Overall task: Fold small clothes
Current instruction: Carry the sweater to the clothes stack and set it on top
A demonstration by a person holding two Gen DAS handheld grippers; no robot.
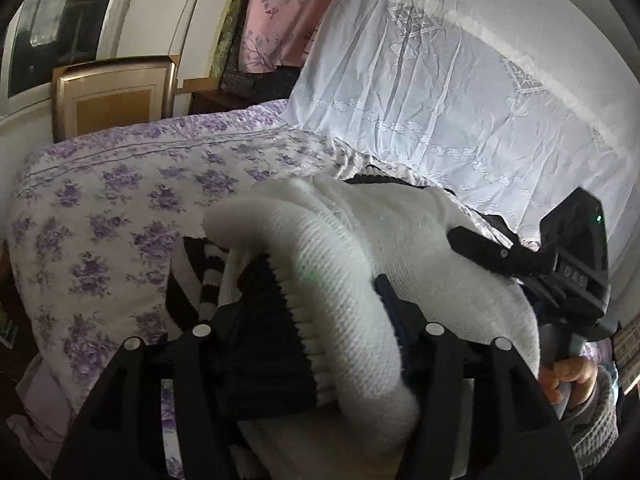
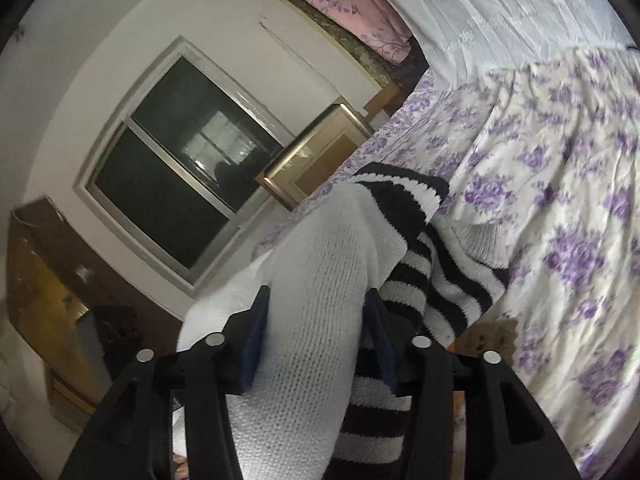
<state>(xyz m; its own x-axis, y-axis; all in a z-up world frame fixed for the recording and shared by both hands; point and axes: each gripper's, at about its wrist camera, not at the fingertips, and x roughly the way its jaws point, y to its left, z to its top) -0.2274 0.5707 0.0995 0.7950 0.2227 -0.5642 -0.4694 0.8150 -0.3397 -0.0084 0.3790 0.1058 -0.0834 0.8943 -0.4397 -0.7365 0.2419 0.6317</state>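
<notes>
White-and-black striped knit sweater (image 2: 316,280), bunched, seemingly gripped between both tools' jaws.

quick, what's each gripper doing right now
Left gripper: jaws around the sweater; grip or slack cannot be told.
Right gripper: the same, sweater between its jaws, grip unclear.

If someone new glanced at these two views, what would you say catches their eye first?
Most likely the white knitted sweater with black stripes, bunched between the fingers of both claws and filling the lower middle of each view. Behind it spreads the cream bedspread with purple flowers. In the left wrist view the right claw reaches in from the right edge onto the knit.
</notes>
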